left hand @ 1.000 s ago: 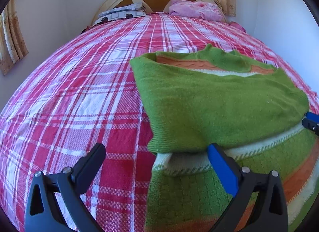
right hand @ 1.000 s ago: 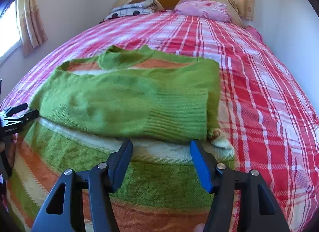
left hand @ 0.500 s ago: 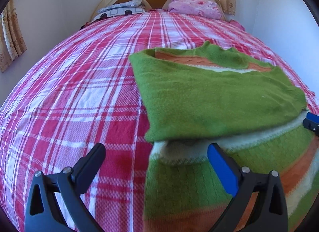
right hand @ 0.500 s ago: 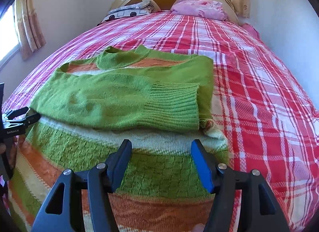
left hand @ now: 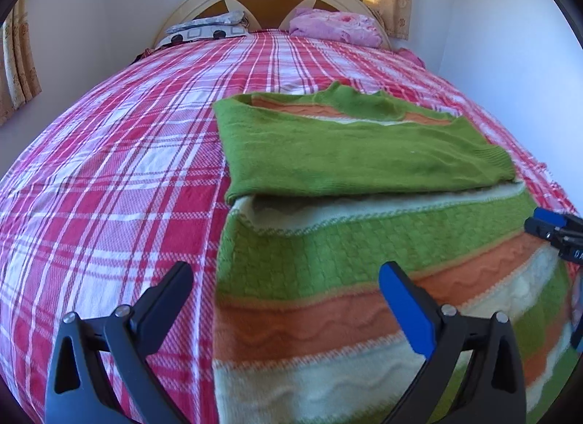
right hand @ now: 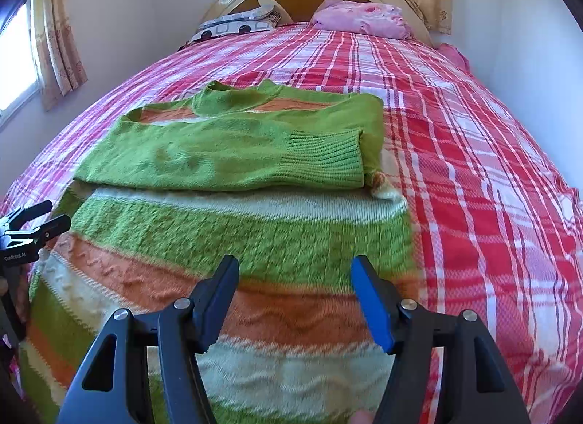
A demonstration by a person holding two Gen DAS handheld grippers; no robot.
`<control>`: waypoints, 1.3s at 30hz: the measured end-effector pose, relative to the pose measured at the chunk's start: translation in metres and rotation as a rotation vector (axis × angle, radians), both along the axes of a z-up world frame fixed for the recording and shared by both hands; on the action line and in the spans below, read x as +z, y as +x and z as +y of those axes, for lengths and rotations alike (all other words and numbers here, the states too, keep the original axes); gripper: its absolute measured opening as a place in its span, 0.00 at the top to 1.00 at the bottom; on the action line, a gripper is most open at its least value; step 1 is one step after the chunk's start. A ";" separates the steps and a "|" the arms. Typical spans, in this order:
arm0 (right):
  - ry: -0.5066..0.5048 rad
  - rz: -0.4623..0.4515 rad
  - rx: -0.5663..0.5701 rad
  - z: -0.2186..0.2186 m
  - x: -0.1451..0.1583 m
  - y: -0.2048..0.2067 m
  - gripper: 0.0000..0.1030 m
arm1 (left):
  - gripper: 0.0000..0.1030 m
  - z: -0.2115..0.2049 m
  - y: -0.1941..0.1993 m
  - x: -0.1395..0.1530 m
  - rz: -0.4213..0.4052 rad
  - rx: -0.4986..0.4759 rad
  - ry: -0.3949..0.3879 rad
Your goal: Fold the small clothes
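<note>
Sweater (right hand: pixel 233 242), striped green and orange, lay on the bed (right hand: pixel 473 154) with both sleeves folded across its chest. Both grippers, left (left hand: pixel 284 300) and right (right hand: pixel 293 291), had drawn back toward the hem, fingers open and empty, seemingly ready for the bottom fold.

Bed (left hand: pixel 109 176) in red plaid cover, striped green sweater (left hand: pixel 364 242) lying flat, two pillows (right hand: pixel 360 19) at headboard
</note>
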State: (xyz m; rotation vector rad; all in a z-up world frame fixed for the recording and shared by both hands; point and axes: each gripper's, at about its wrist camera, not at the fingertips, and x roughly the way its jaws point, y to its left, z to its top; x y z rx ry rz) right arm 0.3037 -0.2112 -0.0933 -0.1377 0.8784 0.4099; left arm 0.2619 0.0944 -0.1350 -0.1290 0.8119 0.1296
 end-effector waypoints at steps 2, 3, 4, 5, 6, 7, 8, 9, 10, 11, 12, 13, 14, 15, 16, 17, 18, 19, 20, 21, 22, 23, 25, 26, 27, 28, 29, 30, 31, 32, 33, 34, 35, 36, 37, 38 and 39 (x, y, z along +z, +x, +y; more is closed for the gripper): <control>-0.001 -0.001 0.000 -0.001 0.001 -0.007 0.36 | 0.00 -0.003 -0.007 0.002 -0.010 -0.002 -0.005; -0.003 0.003 -0.001 -0.002 0.001 -0.010 0.33 | 0.00 -0.005 -0.011 0.003 -0.015 -0.002 -0.007; 0.001 0.006 -0.003 -0.004 0.001 -0.016 0.32 | 0.00 -0.007 -0.016 0.004 -0.020 -0.002 -0.011; 0.005 0.005 -0.003 -0.005 0.002 -0.019 0.32 | 0.00 -0.008 -0.020 0.005 -0.021 -0.003 -0.016; 0.012 0.003 -0.001 -0.008 0.003 -0.025 0.32 | 0.00 -0.009 -0.025 0.005 -0.023 -0.001 -0.021; 0.017 0.002 0.000 -0.009 0.003 -0.031 0.32 | 0.00 -0.011 -0.031 0.005 -0.026 -0.001 -0.029; 0.019 0.001 0.001 -0.011 0.004 -0.036 0.32 | 0.00 -0.012 -0.035 0.005 -0.029 -0.005 -0.036; 0.022 0.001 0.005 -0.013 0.004 -0.042 0.32 | 0.00 -0.014 -0.040 0.005 -0.028 -0.006 -0.037; 0.020 0.003 0.009 -0.014 0.004 -0.047 0.32 | 0.00 -0.015 -0.044 0.004 -0.022 -0.006 -0.037; 0.016 0.004 0.012 -0.014 0.004 -0.052 0.32 | 0.00 -0.017 -0.048 0.003 -0.019 -0.010 -0.039; 0.010 0.005 0.016 -0.015 0.004 -0.055 0.32 | 0.00 -0.019 -0.052 0.002 -0.017 -0.015 -0.043; 0.006 0.003 0.021 -0.016 0.004 -0.061 0.32 | 0.00 -0.021 -0.055 0.002 -0.014 -0.019 -0.044; 0.006 0.001 0.025 -0.017 0.005 -0.066 0.32 | 0.00 -0.022 -0.059 0.002 -0.010 -0.023 -0.043; 0.008 0.002 0.026 -0.018 0.005 -0.071 0.32 | 0.00 -0.025 -0.062 0.002 -0.009 -0.029 -0.040; 0.010 0.004 0.026 -0.019 0.005 -0.074 0.32 | 0.00 -0.027 -0.065 0.002 -0.008 -0.037 -0.035; 0.012 0.005 0.028 -0.020 0.005 -0.078 0.32 | 0.00 -0.029 -0.069 0.002 -0.004 -0.040 -0.028; 0.012 0.007 0.029 -0.020 0.005 -0.081 0.32 | 0.00 -0.031 -0.071 0.002 -0.001 -0.044 -0.024; 0.011 0.010 0.030 -0.020 0.005 -0.086 0.32 | 0.00 -0.033 -0.075 0.001 0.002 -0.048 -0.024; 0.009 0.012 0.032 -0.020 0.004 -0.090 0.32 | 0.00 -0.035 -0.078 0.001 0.005 -0.052 -0.024; 0.004 0.014 0.036 -0.019 0.004 -0.095 0.32 | 0.00 -0.035 -0.081 0.001 0.008 -0.054 -0.024; 0.002 0.015 0.039 -0.019 0.003 -0.099 0.32 | 0.00 -0.037 -0.084 0.000 0.011 -0.056 -0.024; -0.001 0.015 0.042 -0.019 0.003 -0.103 0.32 | 0.00 -0.038 -0.087 0.000 0.013 -0.059 -0.023; -0.001 0.020 0.049 -0.020 0.002 -0.112 0.32 | 0.00 -0.039 -0.093 -0.002 0.016 -0.064 -0.023; -0.002 0.021 0.051 -0.020 0.001 -0.114 0.32 | 0.00 -0.039 -0.095 -0.002 0.017 -0.067 -0.020; -0.003 0.020 0.052 -0.020 0.001 -0.117 0.32 | 0.00 -0.040 -0.097 -0.003 0.019 -0.068 -0.015; -0.006 0.018 0.054 -0.020 0.001 -0.120 0.32 | 0.00 -0.040 -0.099 -0.004 0.021 -0.067 -0.013; -0.007 0.018 0.055 -0.020 0.001 -0.122 0.32 | 0.00 -0.040 -0.101 -0.005 0.022 -0.068 -0.014; -0.006 0.018 0.055 -0.021 0.001 -0.125 0.32 | 0.00 -0.040 -0.103 -0.005 0.023 -0.068 -0.016; -0.005 0.018 0.054 -0.021 0.001 -0.127 0.32 | 0.00 -0.040 -0.105 -0.005 0.026 -0.068 -0.019; -0.003 0.017 0.052 -0.022 0.002 -0.129 0.32 | 0.00 -0.040 -0.107 -0.005 0.028 -0.069 -0.020; -0.004 0.016 0.052 -0.022 0.002 -0.131 0.32 | 0.00 -0.041 -0.110 -0.005 0.031 -0.070 -0.021; -0.005 0.016 0.050 -0.023 0.002 -0.134 0.32 | 0.00 -0.042 -0.113 -0.005 0.034 -0.073 -0.023; -0.005 0.017 0.050 -0.024 0.001 -0.136 0.32 | 0.00 -0.043 -0.116 -0.005 0.038 -0.077 -0.022; -0.004 0.018 0.049 -0.026 0.002 -0.139 0.32 | 0.00 -0.044 -0.119 -0.005 0.041 -0.082 -0.017; -0.004 0.019 0.048 -0.026 0.002 -0.141 0.32 | 0.00 -0.046 -0.123 -0.005 0.043 -0.088 -0.009; -0.005 0.020 0.048 -0.027 0.001 -0.144 0.32 | 0.00 -0.047 -0.126 -0.005 0.046 -0.091 0.000; -0.005 0.021 0.047 -0.029 0.001 -0.147 0.32 | 0.00 -0.049 -0.129 -0.005 0.049 -0.093 0.007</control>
